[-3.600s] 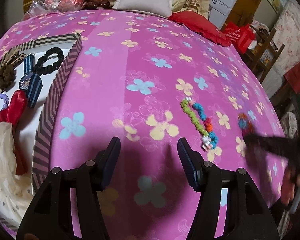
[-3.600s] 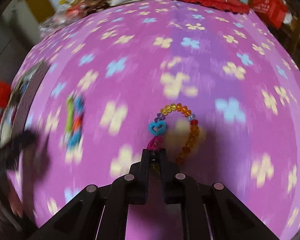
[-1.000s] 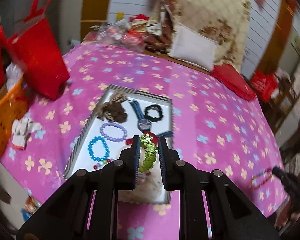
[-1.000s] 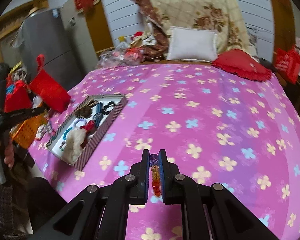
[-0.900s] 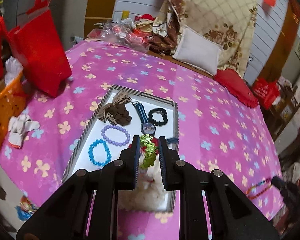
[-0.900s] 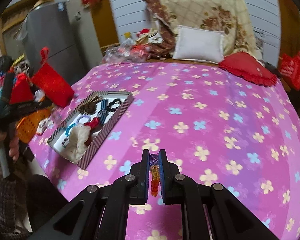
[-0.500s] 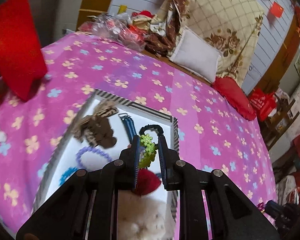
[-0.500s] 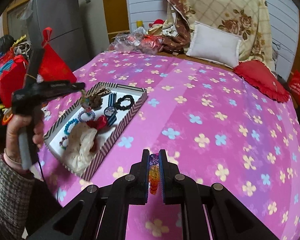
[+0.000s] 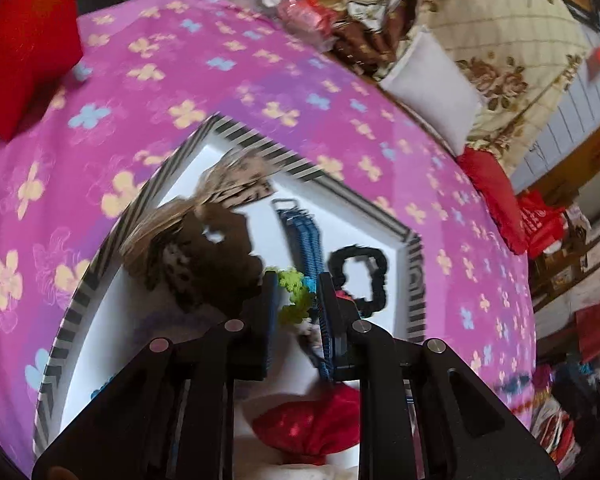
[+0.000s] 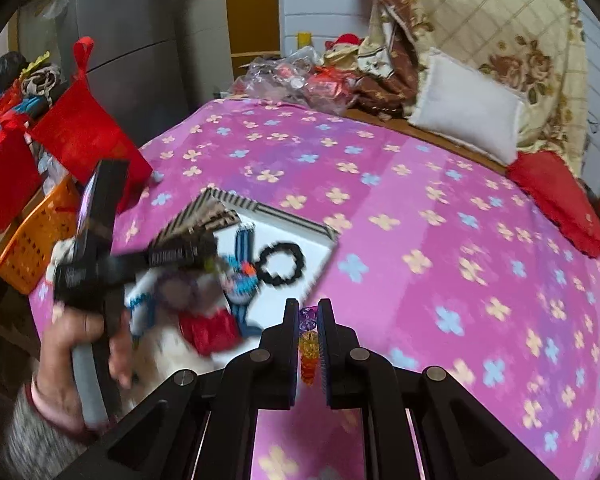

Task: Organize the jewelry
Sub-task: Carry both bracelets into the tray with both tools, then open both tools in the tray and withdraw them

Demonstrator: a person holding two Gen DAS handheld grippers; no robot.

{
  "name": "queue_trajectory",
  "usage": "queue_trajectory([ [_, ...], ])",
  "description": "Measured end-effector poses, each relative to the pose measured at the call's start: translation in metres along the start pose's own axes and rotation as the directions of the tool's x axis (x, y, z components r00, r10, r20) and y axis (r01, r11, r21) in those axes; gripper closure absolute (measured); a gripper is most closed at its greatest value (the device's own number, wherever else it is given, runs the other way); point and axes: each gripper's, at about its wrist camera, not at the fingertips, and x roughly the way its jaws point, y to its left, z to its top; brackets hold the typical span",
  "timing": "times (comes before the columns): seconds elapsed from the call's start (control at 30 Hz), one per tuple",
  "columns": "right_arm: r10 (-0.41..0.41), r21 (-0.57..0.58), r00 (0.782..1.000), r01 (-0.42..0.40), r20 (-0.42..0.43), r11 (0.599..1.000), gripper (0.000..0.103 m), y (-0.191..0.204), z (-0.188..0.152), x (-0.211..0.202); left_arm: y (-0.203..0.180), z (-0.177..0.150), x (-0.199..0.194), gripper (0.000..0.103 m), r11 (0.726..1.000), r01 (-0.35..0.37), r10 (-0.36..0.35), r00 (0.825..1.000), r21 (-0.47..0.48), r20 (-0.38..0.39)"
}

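Left claw (image 9: 298,296) gripping green beaded bracelet (image 9: 296,294) over striped tray (image 9: 416,280); right claw (image 10: 309,322) pinching amber bead bracelet (image 10: 309,354) above pink bedspread (image 10: 460,240).

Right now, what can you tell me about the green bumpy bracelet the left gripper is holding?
The green bracelet is a string of lime-green knobbly beads, plastic by the look, with a blue bit on one side and something whitish at its lower end. It is pinched in the shut left gripper and dangles over the white inside of the striped tray, near the black scrunchie. The picture is blurry, so finer detail is lost.
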Motion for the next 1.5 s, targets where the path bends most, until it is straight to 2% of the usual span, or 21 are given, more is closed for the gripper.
queue_trajectory([
  [0.1,0.012,0.019,0.999,-0.011,-0.042,1.0,0.095,0.008,0.022,0.035,0.0,-0.003,-0.002,0.083,1.0,-0.011,0.011,1.0,0.011,-0.003],
  [0.2,0.013,0.027,0.998,-0.011,-0.063,1.0,0.095,0.012,0.039,0.059,0.0,-0.005,-0.016,0.068,0.999,0.031,-0.032,0.999,0.021,0.021],
  [0.33,0.026,0.026,0.998,-0.025,-0.059,0.999,0.095,0.022,0.064,0.082,0.009,-0.003,-0.044,0.061,0.996,0.086,-0.086,0.993,0.005,0.086],
  [0.4,0.052,0.047,0.997,-0.05,-0.05,0.998,0.095,0.025,0.077,0.091,0.013,0.0,-0.056,0.053,0.998,0.066,-0.065,0.989,-0.002,0.136],
  [0.5,0.127,0.117,0.991,-0.12,-0.045,0.986,0.095,0.023,0.091,0.107,0.019,0.001,-0.069,0.05,1.0,-0.005,0.005,0.978,-0.001,0.209],
  [0.57,0.144,0.147,0.988,-0.133,-0.062,0.98,0.095,0.018,0.091,0.122,0.022,0.002,-0.069,0.05,0.999,-0.053,0.053,0.972,-0.003,0.229],
  [0.7,0.095,0.162,0.983,-0.069,-0.159,0.984,0.095,0.001,0.075,0.161,0.031,0.005,-0.065,0.05,0.994,-0.104,0.108,0.964,-0.03,0.242],
  [0.77,0.051,0.165,0.983,-0.021,-0.178,0.986,0.095,-0.009,0.067,0.168,0.034,0.005,-0.062,0.05,0.992,-0.116,0.123,0.962,-0.041,0.244],
  [0.9,0.044,0.174,0.981,-0.01,-0.19,0.985,0.095,-0.024,0.064,0.166,0.035,0.004,-0.064,0.047,0.989,-0.142,0.148,0.954,-0.042,0.263],
  [0.97,0.025,0.147,0.985,0.001,-0.172,0.989,0.091,-0.023,0.065,0.156,0.034,0.003,-0.063,0.04,0.986,-0.16,0.164,0.949,-0.039,0.27],
  [1.03,0.003,0.124,0.99,0.014,-0.141,0.992,0.069,-0.022,0.063,0.142,0.033,0.002,-0.06,0.039,0.984,-0.177,0.179,0.946,-0.031,0.269],
  [1.07,-0.007,0.12,0.992,0.022,-0.126,0.993,0.063,-0.021,0.061,0.135,0.033,0.002,-0.058,0.039,0.983,-0.183,0.183,0.947,-0.025,0.265],
  [1.1,-0.025,0.115,0.993,0.038,-0.111,0.993,0.059,-0.021,0.056,0.125,0.033,0.001,-0.057,0.039,0.982,-0.189,0.187,0.947,-0.019,0.262],
  [1.17,-0.031,0.097,0.994,0.041,-0.1,0.994,0.059,-0.022,0.043,0.108,0.031,-0.001,-0.055,0.039,0.977,-0.212,0.205,0.943,-0.001,0.26],
  [1.27,-0.043,0.067,0.996,0.049,-0.083,0.997,0.059,-0.029,0.003,0.07,0.027,-0.007,-0.057,0.039,0.963,-0.269,0.249,0.926,0.031,0.283],
  [1.37,-0.06,0.068,0.995,0.066,-0.084,0.995,0.059,-0.042,-0.044,0.037,0.02,-0.015,-0.067,0.039,0.946,-0.319,0.282,0.9,0.061,0.334],
  [1.43,-0.075,0.091,0.994,0.083,-0.084,0.992,0.059,-0.056,-0.079,0.013,0.01,-0.022,-0.076,0.039,0.926,-0.37,0.313,0.866,0.079,0.39],
  [1.5,-0.102,0.133,0.991,0.113,-0.083,0.985,0.059,-0.072,-0.115,-0.013,-0.002,-0.033,-0.085,0.036,0.901,-0.424,0.339,0.822,0.095,0.458],
])
